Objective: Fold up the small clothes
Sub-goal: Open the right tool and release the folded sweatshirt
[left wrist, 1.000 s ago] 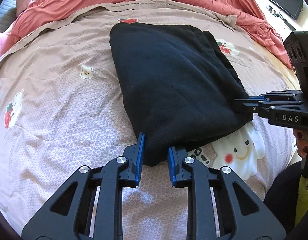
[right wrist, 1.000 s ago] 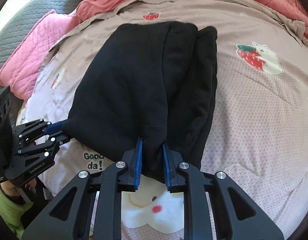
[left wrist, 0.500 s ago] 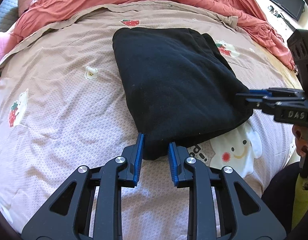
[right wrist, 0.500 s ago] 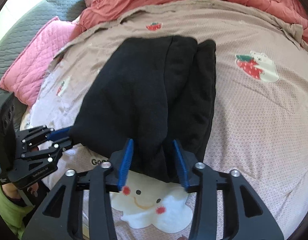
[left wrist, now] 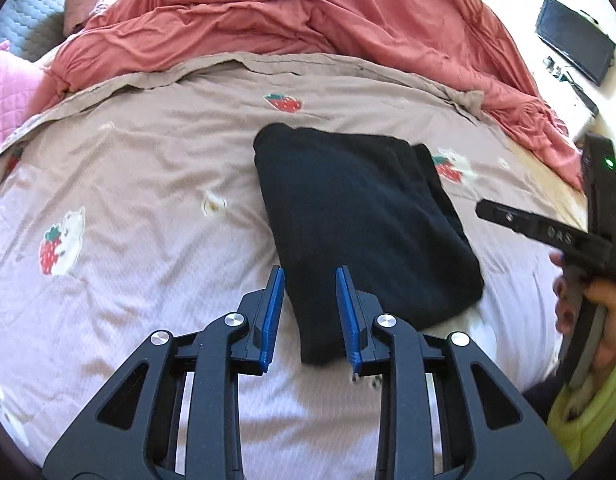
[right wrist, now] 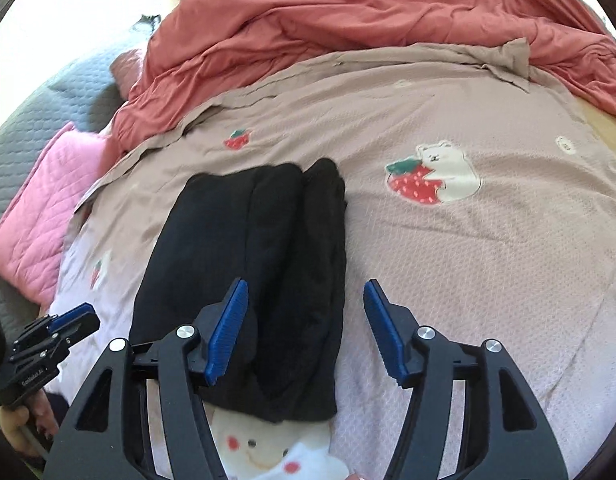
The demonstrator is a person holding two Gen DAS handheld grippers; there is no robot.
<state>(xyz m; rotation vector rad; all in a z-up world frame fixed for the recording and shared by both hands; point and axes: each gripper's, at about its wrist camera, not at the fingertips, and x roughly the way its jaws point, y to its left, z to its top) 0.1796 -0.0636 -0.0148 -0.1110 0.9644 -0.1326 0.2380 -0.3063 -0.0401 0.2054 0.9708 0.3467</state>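
Note:
A folded black garment (left wrist: 367,220) lies flat on the strawberry-print bed cover (left wrist: 128,240). My left gripper (left wrist: 309,280) hovers above its near corner. The blue pads stand a little apart and do not press the cloth, which lies loose below them. In the right wrist view the same garment (right wrist: 248,260) shows two long folds. My right gripper (right wrist: 304,292) is above its near right edge, jaws opening wide with nothing pinched. The right gripper (left wrist: 487,212) also shows at the left view's right edge, and the left gripper (right wrist: 82,318) at the right view's lower left.
A rumpled red duvet (left wrist: 308,12) is heaped across the far side of the bed. A pink pillow (right wrist: 40,208) and a grey quilted cover (right wrist: 48,112) lie at the left. A person's hand (left wrist: 603,312) and lime-green clothing (left wrist: 587,412) are at the near right.
Both grippers have let go of the garment's near edge and lifted back from it. The right jaws went from shut on the cloth to wide apart. The garment lies still.

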